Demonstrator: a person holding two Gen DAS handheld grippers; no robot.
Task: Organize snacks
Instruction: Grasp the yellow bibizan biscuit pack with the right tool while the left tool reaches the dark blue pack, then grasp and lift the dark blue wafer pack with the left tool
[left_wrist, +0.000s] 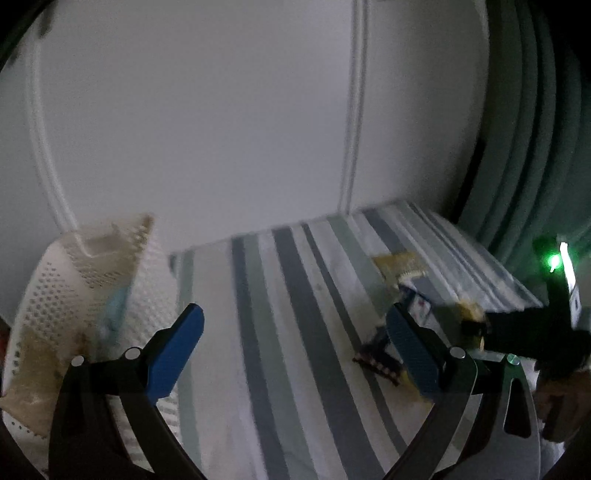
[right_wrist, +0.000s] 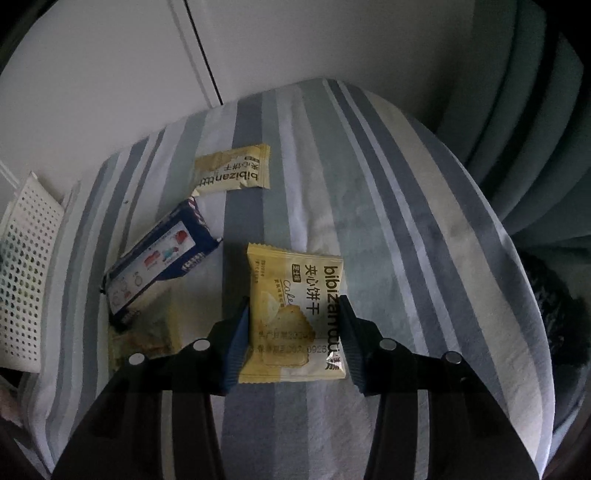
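Gripper (right_wrist: 293, 332) — clamped on biscuit packet (right_wrist: 295, 314).

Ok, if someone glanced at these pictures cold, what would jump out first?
Probably the yellow biscuit packet sitting between the right claw fingers, on the striped cloth. Next, the dark blue snack packet to its left, and the white perforated basket close beside the open, empty left claw.

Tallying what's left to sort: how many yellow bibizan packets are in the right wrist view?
2: one yellow packet between the right tongs, another farther back on the striped cloth. Others may be hidden.
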